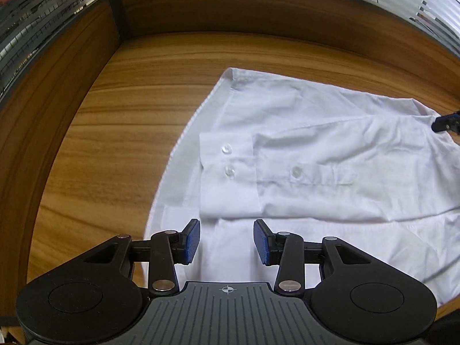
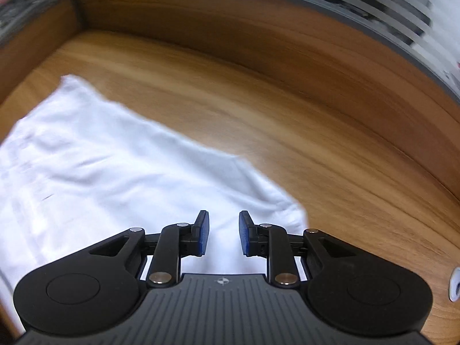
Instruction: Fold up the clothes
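A white button shirt (image 1: 316,132) lies flat on the wooden table, one sleeve folded across its body, with the buttoned cuff (image 1: 227,172) near the shirt's left edge. My left gripper (image 1: 226,241) hovers over the shirt's near left part, open, with only cloth showing below the gap. At the right edge of the left wrist view the other gripper's black tip (image 1: 445,122) sits at the shirt's far right corner. In the right wrist view, which is blurred, the shirt (image 2: 100,166) spreads to the left. My right gripper (image 2: 223,234) is open above its right end, nothing pinched between the blue pads.
A raised wooden rim (image 1: 258,8) bounds the table at the back and on the left (image 1: 43,109), with glass and blinds above it. Bare wood (image 2: 330,143) lies right of and beyond the shirt. A small white object (image 2: 455,284) shows at the right edge.
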Demonstrator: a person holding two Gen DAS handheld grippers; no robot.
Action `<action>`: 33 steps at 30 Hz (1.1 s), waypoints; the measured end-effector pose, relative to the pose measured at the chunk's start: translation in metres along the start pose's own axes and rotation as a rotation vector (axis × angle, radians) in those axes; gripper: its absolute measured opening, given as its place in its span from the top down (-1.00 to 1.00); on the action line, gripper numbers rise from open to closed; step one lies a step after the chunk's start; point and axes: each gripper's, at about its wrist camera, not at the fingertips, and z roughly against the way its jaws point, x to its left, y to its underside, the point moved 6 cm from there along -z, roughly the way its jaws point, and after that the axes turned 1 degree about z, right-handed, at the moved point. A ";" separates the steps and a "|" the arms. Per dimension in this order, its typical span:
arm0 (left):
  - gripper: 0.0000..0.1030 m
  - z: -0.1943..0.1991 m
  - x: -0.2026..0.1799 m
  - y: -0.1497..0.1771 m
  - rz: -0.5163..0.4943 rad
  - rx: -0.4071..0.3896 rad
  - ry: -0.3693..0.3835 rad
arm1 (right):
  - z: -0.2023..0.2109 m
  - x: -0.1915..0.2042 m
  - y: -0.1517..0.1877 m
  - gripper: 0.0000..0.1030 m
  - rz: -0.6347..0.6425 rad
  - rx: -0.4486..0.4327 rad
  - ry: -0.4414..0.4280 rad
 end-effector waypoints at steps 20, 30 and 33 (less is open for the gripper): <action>-0.01 0.061 -0.049 0.103 0.164 0.022 -0.002 | -0.015 0.164 0.068 0.19 0.560 0.075 -0.181; -0.01 0.063 -0.108 0.146 0.321 0.045 -0.052 | -0.002 0.142 0.048 1.00 0.541 0.002 -0.204; -0.01 0.058 -0.128 0.150 0.348 0.053 -0.046 | 0.018 0.122 0.029 1.00 0.540 -0.076 -0.161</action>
